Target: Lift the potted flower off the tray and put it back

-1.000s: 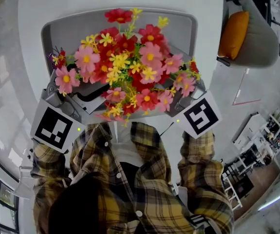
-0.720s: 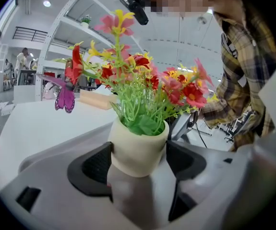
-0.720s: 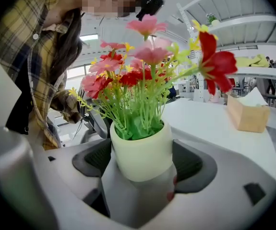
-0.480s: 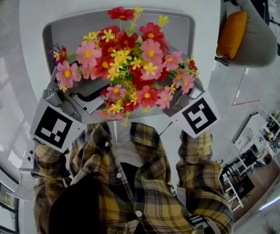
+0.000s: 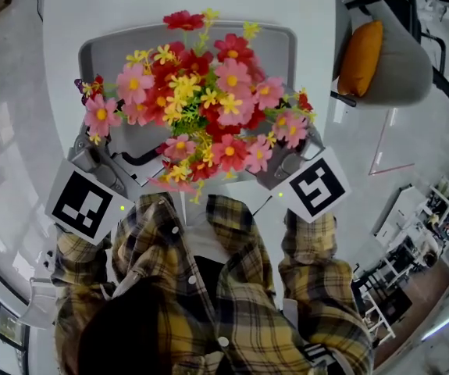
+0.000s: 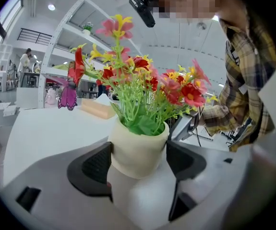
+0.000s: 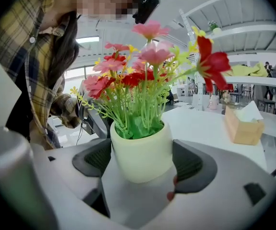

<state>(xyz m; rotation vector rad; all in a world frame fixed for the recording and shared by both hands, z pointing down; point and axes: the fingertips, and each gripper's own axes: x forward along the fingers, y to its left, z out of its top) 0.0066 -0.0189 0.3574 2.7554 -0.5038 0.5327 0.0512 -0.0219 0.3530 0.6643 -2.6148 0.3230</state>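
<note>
Person's wearing a yellow-and-dark plaid flannel shirt [image 5: 240,303] with white buttons [image 5: 190,280], open over a white top [image 5: 201,244], and the sleeves [image 5: 318,287] are the same plaid. The left gripper [image 6: 138,159] and right gripper [image 7: 141,162] are smooth grey plastic with 2 black ribbed pads [image 6: 97,166] each. Each carries a white cube [image 5: 80,204] with a black square marker. Black camera [image 6: 142,6] on the head.

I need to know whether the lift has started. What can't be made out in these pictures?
- Head view: the red, pink and yellow flowers hide the cream round pot and the fingers of the left gripper and right gripper.
- Both gripper views: whether the pot's base rests on the grey rectangular tray or hangs above it; no clear contact or gap shows beneath it.
</note>
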